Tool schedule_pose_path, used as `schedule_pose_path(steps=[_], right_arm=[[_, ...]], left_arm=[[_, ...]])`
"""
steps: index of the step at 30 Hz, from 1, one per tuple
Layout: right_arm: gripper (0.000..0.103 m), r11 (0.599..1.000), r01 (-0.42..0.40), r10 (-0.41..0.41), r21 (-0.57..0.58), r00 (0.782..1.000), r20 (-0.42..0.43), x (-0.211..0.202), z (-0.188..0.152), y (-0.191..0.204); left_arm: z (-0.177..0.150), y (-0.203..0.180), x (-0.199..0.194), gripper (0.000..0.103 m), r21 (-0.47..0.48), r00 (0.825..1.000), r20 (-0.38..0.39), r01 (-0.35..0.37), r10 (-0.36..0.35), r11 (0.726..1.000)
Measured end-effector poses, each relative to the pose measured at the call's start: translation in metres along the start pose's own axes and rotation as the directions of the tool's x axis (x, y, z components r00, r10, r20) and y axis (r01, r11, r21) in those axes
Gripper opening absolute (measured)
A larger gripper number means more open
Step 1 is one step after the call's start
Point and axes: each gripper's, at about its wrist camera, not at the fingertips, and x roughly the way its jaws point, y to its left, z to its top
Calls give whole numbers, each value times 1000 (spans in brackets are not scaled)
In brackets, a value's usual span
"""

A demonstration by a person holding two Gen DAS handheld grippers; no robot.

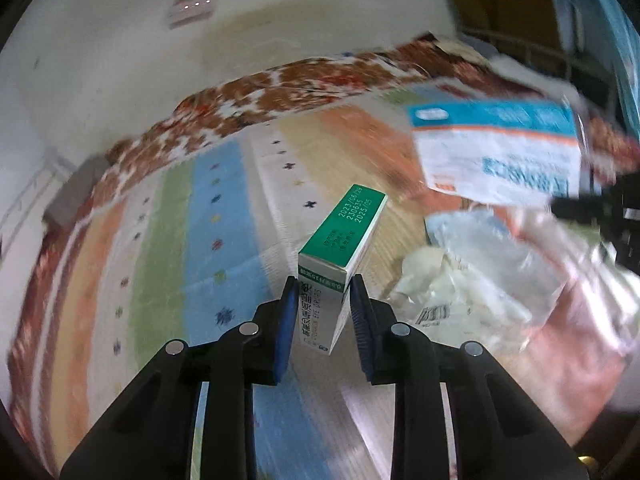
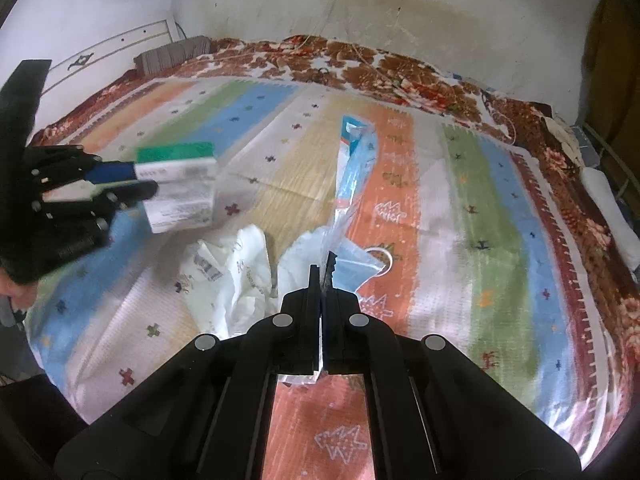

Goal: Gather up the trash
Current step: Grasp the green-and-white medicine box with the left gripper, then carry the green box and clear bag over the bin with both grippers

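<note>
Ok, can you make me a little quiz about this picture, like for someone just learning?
1. True or false: the left gripper holds a green-topped box.
2. What does the right gripper pinch? A) the clear plastic bag B) a cup C) a pillow
3. Fill in: the crumpled white wrapper lies on the striped ____.

Key: 1 true. 2 A. 3 blanket.

Stained white wall [image 2: 280, 12] behind a striped bedspread [image 2: 500, 208].
</note>
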Motion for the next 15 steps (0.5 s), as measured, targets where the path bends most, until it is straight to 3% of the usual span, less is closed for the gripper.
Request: schedule_pose_path(steps=[6, 15], right_arm=[[0, 1000, -16, 17, -23, 1000, 23, -43, 13, 12], [0, 999, -53, 53, -5, 998, 38, -99, -3, 31]], left_arm=[[3, 13, -36, 25, -108, 999, -42, 17, -22, 994], [-16, 11, -79, 25, -219, 996, -67, 50, -66, 974]])
